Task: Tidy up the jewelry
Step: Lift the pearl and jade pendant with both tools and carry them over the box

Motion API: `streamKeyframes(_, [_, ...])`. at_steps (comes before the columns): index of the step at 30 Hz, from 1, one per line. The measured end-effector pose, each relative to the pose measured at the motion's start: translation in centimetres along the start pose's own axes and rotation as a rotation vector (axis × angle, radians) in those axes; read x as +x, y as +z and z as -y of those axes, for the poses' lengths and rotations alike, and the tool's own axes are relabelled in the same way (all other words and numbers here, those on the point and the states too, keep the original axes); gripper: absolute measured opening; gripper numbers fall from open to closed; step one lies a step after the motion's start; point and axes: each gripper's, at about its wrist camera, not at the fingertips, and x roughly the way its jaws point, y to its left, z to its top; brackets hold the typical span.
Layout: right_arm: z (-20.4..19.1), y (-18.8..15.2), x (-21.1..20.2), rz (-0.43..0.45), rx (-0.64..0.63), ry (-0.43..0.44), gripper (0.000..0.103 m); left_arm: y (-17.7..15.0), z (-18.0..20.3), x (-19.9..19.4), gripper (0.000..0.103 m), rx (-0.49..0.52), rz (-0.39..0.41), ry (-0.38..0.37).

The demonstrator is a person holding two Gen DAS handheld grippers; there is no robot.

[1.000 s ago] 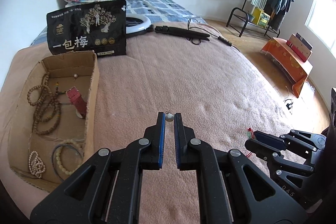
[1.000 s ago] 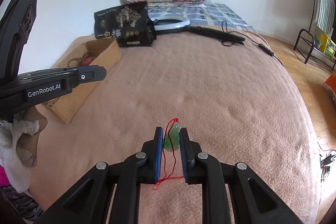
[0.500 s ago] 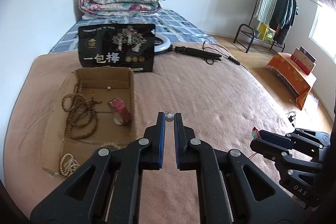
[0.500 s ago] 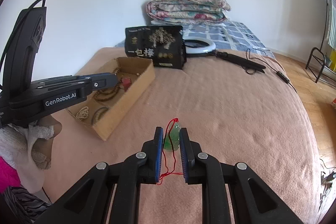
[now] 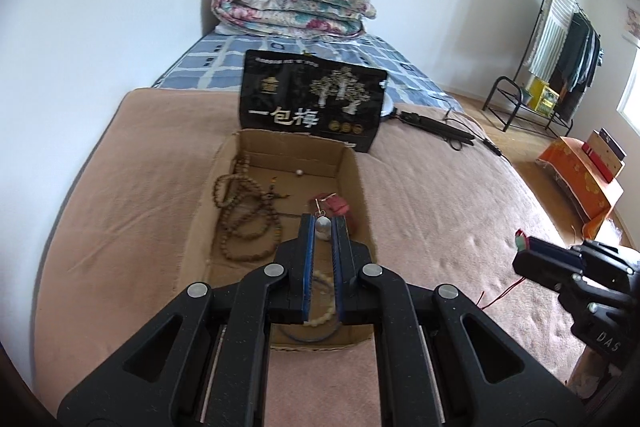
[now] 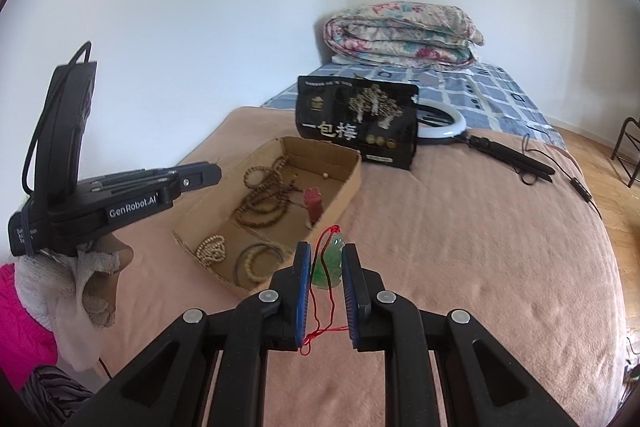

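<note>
My left gripper [image 5: 322, 227] is shut on a small silver pendant [image 5: 322, 225] and holds it above the open cardboard box [image 5: 347, 163]. The box holds brown bead strands [image 5: 244, 211], a red seal [image 5: 335, 203], a small pearl [image 5: 298, 172] and pale bead bracelets [image 6: 211, 249]. My right gripper [image 6: 326, 259] is shut on a green jade pendant [image 6: 329, 259] with a red cord [image 6: 320, 323], just right of the box [image 6: 340, 205] and above the blanket. The left gripper [image 6: 200, 175] also shows in the right wrist view, over the box's left side.
A black snack bag [image 5: 312, 105] stands behind the box. A ring light [image 6: 444, 125] with its black stand and cable lies further back. A folded quilt [image 5: 292, 5] is at the bed head. A clothes rack [image 5: 560, 39] stands by the right wall.
Both grippers have swung left toward the box. My left gripper now hangs over the box with the silver pendant; my right gripper has come close to the box's right side.
</note>
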Motion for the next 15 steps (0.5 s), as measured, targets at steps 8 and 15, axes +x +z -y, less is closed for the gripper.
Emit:
streamKeyframes(8, [-2.1,2.3,2.7,0.000,-0.020,0.044,0.014,-0.2,-3.6,0.5,0.006,-0.041,-0.022,0.037])
streamKeyframes(15, [-2.6,4.1,5.3,-0.004,-0.009,0.069,0.014,-0.4,-4.9,1.6,0.006,-0.053,-0.046,0.054])
